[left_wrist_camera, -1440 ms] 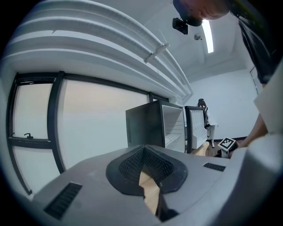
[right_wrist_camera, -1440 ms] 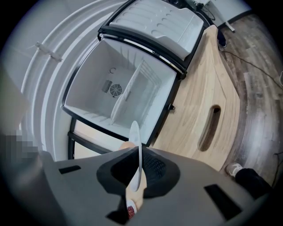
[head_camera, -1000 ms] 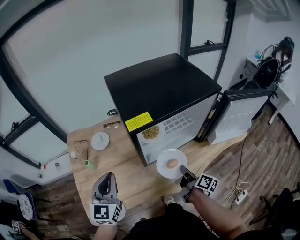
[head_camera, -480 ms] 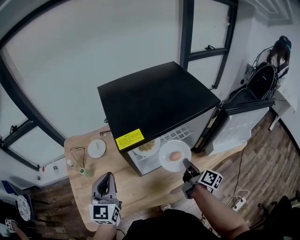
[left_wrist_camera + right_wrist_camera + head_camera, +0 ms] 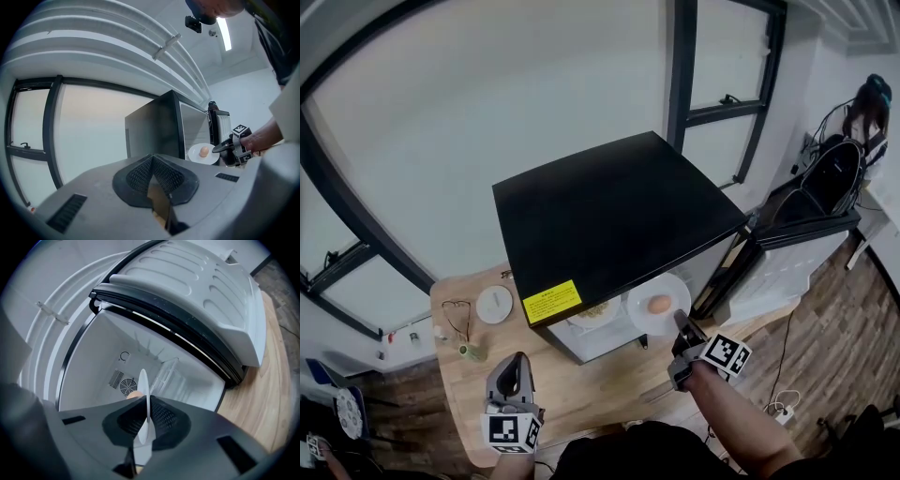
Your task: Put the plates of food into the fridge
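Two tongs in play, nearest first. Left gripper (image 5: 515,366) sits low over the wooden table (image 5: 581,389), jaws pressed together on nothing, idle. Fine there, just hold it off the opening.

Right gripper (image 5: 679,321) is clenched on the near rim of the white plate (image 5: 642,298). One egg-like lump (image 5: 658,304) sits loose mid-plate. The plate is in the air at the fridge (image 5: 619,211) front, just under the edge of the black top. My read: at the mouth, not yet in.

How to do the insert well, as I judge it:
- The grip is on one edge only, so the far side wants to droop. Keep the wrist flat or the lump rolls off.
- Go in slow and straight. The right gripper view shows the plate edge-on, aimed at the bare white inside.
- Another plate (image 5: 578,322) with brownish food is already inside to the left. Stay to its right and don't clip it.
- Set the base fully down on a shelf before the jaws let go. Can't tell shelf height from here.

Door (image 5: 787,258) stands swung wide on the right, well apart from the path.
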